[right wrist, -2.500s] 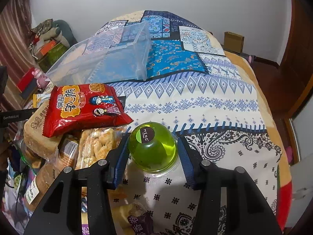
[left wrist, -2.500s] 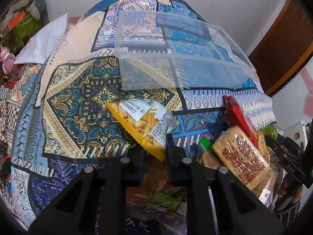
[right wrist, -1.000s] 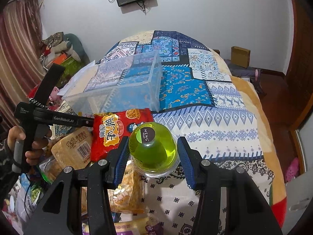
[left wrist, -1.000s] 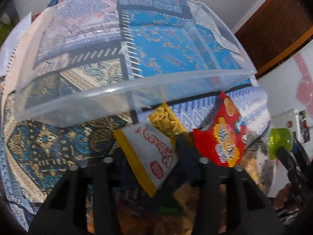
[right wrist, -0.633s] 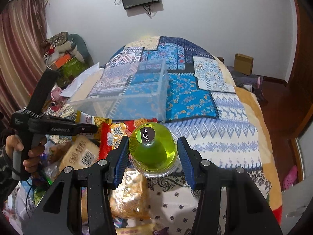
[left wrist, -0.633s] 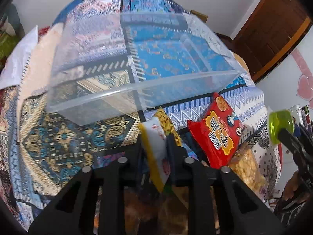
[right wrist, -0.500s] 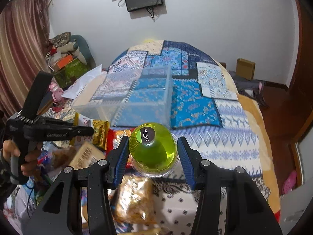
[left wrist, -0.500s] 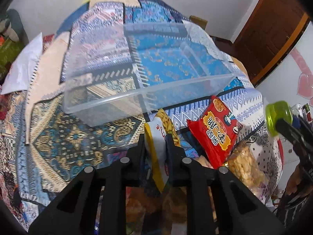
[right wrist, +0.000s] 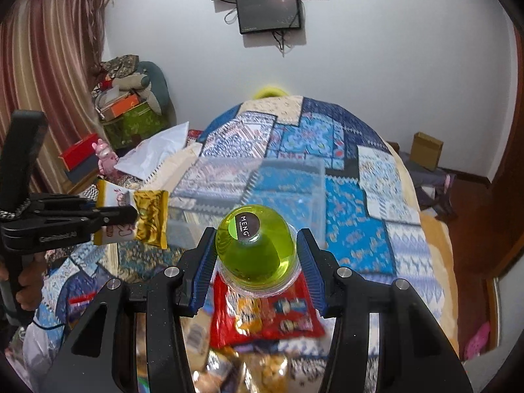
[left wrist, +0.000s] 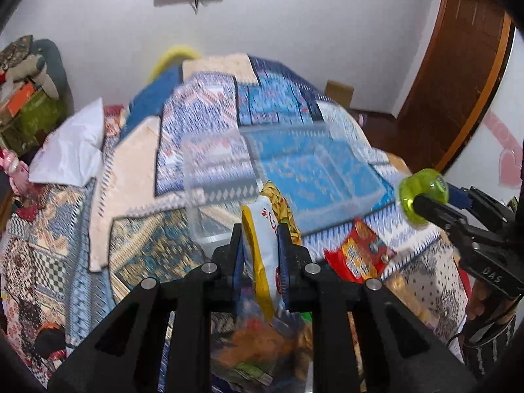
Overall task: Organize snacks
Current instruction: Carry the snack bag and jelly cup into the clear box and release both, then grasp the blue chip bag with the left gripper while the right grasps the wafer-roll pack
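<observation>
Left tool point(left wrist: 260, 245) is pinching a white-and-yellow snack packet point(left wrist: 262, 229), holding it in the air before the clear plastic bin point(left wrist: 294, 167) on the bed point(left wrist: 137, 163). Right tool point(right wrist: 257, 255) is clamping a green jelly cup point(right wrist: 257, 245) above a red snack bag point(right wrist: 262, 317).

A white and yellow snack packet point(left wrist: 262, 245) with a gold end stands on edge, pinched in the left gripper point(left wrist: 260, 249). A green jelly cup point(right wrist: 257, 249), dome up with a dark round label, sits clamped in the right gripper point(right wrist: 257, 255). At 12 o'clock lies a clear plastic bin point(right wrist: 262, 190); a red snack bag point(right wrist: 265, 314) lies at 6 o'clock.
</observation>
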Demonstrator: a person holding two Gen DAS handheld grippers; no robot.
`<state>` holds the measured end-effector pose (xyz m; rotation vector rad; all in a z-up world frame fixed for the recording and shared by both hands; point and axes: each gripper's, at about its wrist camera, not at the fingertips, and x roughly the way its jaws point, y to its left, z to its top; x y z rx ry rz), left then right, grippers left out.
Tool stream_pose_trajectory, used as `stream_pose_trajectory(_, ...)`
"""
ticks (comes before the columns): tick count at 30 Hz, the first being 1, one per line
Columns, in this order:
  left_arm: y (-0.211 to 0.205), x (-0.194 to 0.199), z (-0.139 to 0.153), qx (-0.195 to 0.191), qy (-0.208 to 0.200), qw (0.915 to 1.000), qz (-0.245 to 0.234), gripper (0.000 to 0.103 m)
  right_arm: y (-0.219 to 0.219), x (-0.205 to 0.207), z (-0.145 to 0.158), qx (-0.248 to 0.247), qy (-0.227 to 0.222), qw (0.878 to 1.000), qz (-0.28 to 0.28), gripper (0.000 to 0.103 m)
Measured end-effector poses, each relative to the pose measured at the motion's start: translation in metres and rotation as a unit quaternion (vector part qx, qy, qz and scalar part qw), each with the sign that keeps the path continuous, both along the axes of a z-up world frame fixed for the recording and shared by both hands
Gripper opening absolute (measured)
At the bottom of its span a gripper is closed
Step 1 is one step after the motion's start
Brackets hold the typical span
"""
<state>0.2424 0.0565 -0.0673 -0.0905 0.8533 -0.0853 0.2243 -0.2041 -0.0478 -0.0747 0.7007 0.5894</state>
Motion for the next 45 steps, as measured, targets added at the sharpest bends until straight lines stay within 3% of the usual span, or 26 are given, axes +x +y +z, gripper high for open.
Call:
stream_pose_trajectory(9, 0.017, 0.03, 0.002, 0.009, -0.031, 0.999, 0.031, 0.018, 0.03, 0.035, 0.003, 0.0, -0.005, 1.0, 0.0, 0.046)
stream_pose_trajectory(19, 0.019, 0.075, -0.038, 0.009, 0.01, 0.9992, 0.037, 0.018, 0.054, 0.068, -0.021, -0.027, 0.025, 0.999, 0.0, 0.046)
stream_pose_trajectory(29, 0.011, 0.095, -0.069, 0.017, 0.041, 0.9985, 0.032, 0.019, 0.071, 0.081, -0.053, -0.064, 0.061, 0.996, 0.005, 0.046)
stream_pose_trajectory(31, 0.012, 0.095, -0.069, 0.028, 0.035, 0.9981, 0.041, 0.019, 0.074, 0.081, -0.057, -0.072, 0.064, 0.995, 0.009, 0.046)
stream_pose_trajectory(35, 0.016, 0.094, -0.065, 0.014, 0.035, 0.9985, 0.041, 0.019, 0.076, 0.077, -0.056, -0.08, 0.056, 0.995, 0.01, 0.048)
stream_pose_trajectory(39, 0.018, 0.086, -0.054, 0.012, 0.027, 0.9986, 0.044, 0.02, 0.074, 0.07, -0.042, -0.075, 0.041, 0.996, 0.012, 0.057)
stream_pose_trajectory(43, 0.017, 0.07, -0.036, 0.008, 0.013, 0.999, 0.042, 0.021, 0.07, 0.06, -0.024, -0.067, 0.026, 0.997, 0.012, 0.057)
stream_pose_trajectory(45, 0.016, 0.057, -0.023, 0.009, 0.003, 0.9991, 0.041, 0.028, 0.063, 0.052, -0.014, -0.059, 0.021, 0.998, 0.01, 0.057)
